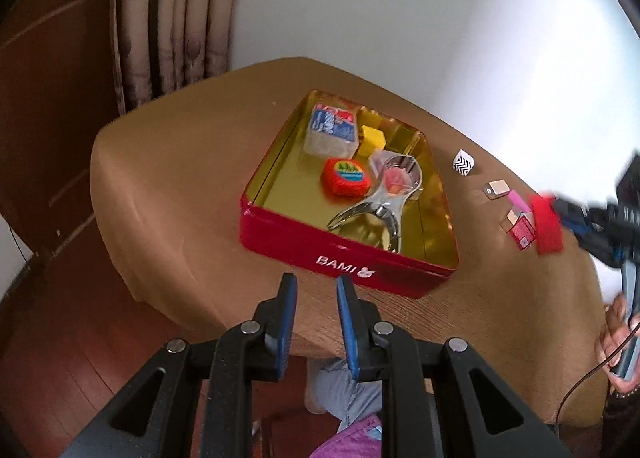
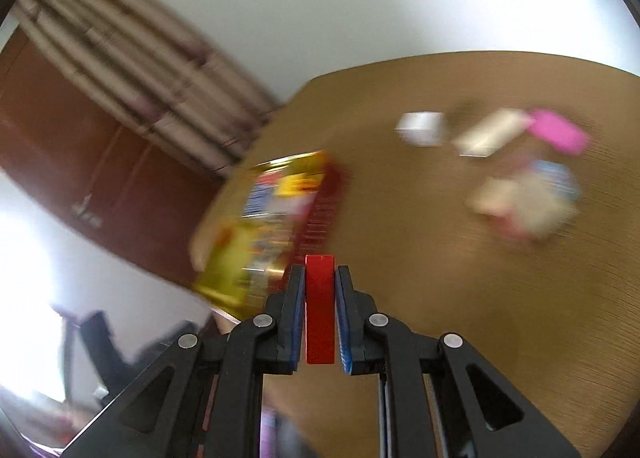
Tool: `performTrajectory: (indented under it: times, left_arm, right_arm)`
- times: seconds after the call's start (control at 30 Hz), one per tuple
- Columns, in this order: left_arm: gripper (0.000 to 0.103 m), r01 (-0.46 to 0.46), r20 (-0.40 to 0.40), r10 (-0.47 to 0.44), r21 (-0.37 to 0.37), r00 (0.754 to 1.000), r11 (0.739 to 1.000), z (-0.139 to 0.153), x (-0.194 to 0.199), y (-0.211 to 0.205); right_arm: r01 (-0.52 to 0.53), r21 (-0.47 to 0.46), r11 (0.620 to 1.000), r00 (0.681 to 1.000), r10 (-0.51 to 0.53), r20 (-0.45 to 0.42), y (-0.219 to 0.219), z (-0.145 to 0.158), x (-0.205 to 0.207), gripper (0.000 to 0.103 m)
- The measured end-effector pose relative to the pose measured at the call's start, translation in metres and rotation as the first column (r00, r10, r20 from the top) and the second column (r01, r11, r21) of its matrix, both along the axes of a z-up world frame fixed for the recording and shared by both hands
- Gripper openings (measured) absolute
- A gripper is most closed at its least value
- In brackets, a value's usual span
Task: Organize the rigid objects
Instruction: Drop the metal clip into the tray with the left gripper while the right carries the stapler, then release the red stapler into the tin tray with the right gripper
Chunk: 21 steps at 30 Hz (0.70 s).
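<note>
The right hand-held gripper [image 2: 320, 278] is clamping a red block [image 2: 319, 308] between its blue pads, holding it above the table [image 1: 180, 178] just beside the loose pieces: a zigzag-patterned cube [image 1: 463, 163], a beige block [image 1: 497, 189] and a pink piece [image 1: 519, 201]. The left hand-held gripper [image 1: 316, 286] is hovering with its jaws apart and gripping nothing, near the red tin [image 1: 344, 254], which is holding a yellow block [image 1: 373, 139], a round red item [image 1: 345, 176] and a metal tool [image 1: 384, 202].
</note>
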<state>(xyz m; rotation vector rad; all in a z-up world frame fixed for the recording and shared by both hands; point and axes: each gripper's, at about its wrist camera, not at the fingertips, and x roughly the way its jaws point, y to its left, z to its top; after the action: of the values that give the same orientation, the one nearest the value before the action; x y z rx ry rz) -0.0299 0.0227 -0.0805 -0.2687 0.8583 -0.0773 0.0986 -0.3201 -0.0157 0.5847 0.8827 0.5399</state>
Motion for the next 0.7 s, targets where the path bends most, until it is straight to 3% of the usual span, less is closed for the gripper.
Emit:
performTrajectory:
  times: [0.13,0.37,0.7]
  left_arm:
    - [0.021,0.003,0.007,-0.002,-0.060,1.000,0.998,-0.005,0.000,0.010]
    - [0.021,0.036,0.009,-0.035,-0.136,0.999,0.990,-0.003,-0.003,0.014]
    - [0.021,-0.012,-0.058,0.000,-0.209,0.998,0.978,-0.016,0.003,0.032]
  right_arm:
    - [-0.111,0.005,0.994,0.994,0.111,-0.016,0.077,0.018,0.053,0.015]
    - [-0.179,-0.041,0.983,0.979,0.173,-0.110,0.169,0.001,0.113,0.015]
    - [-0.173,-0.136,0.975,0.974,0.149,-0.171,0.207,-0.028,0.142,0.020]
